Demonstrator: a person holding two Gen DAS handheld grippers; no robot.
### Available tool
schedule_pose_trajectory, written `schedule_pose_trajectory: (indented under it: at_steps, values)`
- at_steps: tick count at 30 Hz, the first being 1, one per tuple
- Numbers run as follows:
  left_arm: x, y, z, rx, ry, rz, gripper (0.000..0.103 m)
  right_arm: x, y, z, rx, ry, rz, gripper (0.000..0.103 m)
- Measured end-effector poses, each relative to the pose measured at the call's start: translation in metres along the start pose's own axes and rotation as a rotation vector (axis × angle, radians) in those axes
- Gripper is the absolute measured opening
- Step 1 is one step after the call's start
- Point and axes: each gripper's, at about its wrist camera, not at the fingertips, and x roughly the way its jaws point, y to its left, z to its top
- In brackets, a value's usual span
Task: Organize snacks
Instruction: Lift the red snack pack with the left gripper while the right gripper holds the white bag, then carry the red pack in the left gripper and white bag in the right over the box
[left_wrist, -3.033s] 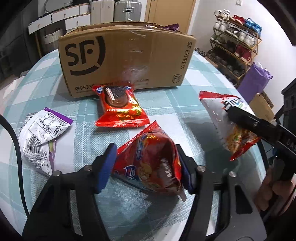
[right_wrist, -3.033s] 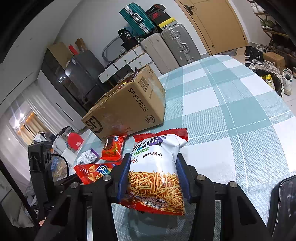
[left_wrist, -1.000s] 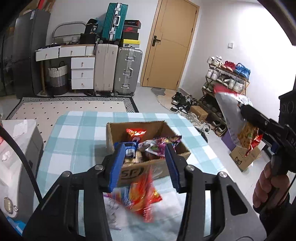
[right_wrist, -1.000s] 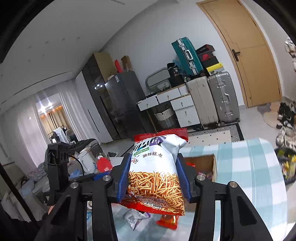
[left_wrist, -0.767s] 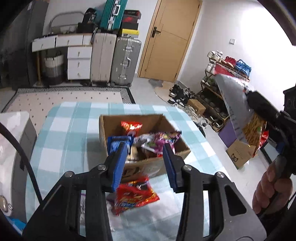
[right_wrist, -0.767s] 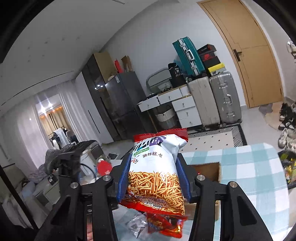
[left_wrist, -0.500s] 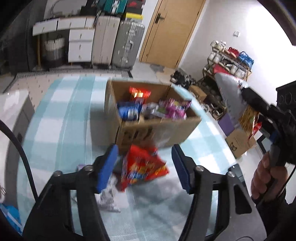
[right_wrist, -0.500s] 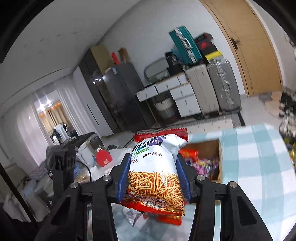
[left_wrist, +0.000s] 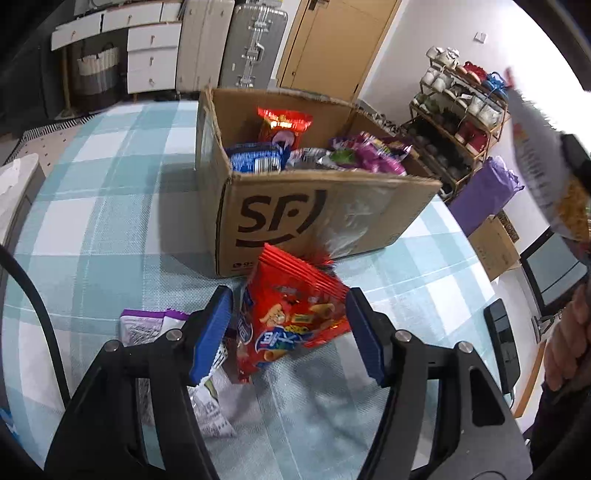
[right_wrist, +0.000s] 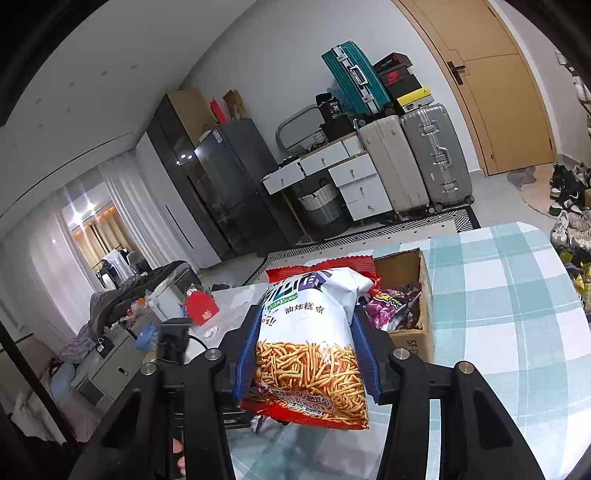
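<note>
Pinching the fried-stick bag (right_wrist: 310, 354), the right gripper (right_wrist: 308, 354) hangs; left gripper (left_wrist: 288, 334), just opening, straddles the red snack bag (left_wrist: 291, 317), cardboard box (left_wrist: 325, 214) at twelve o'clock.

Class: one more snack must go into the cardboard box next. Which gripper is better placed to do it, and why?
Right. The right gripper already clamps the fries bag near the cardboard box; the left gripper is open, gripping nothing.

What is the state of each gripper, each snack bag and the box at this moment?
left hand-held gripper: open, jaws just opened wider
red snack bag: between the jaws, not pinched
right hand-held gripper: shut on white fried-sticks bag
cardboard box: open-topped, holding snacks
purple-white packet: lying on table
</note>
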Motion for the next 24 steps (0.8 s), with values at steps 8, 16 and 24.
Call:
schedule_pose_trajectory:
  at_steps: [8, 16, 24]
  values:
    - [0.023, 0.005, -0.004, 0.014, 0.015, -0.029, 0.044, -0.001, 0.001, -0.001, 0.002, 0.001, -0.002, 0.048]
    - [0.02, 0.015, -0.006, -0.032, 0.01, -0.041, 0.035, -0.007, -0.006, -0.005, 0.018, -0.005, -0.011, 0.048]
    - [-0.003, 0.02, -0.007, -0.037, -0.024, -0.053, 0.03, -0.012, -0.006, -0.004, 0.012, -0.011, -0.012, 0.048]
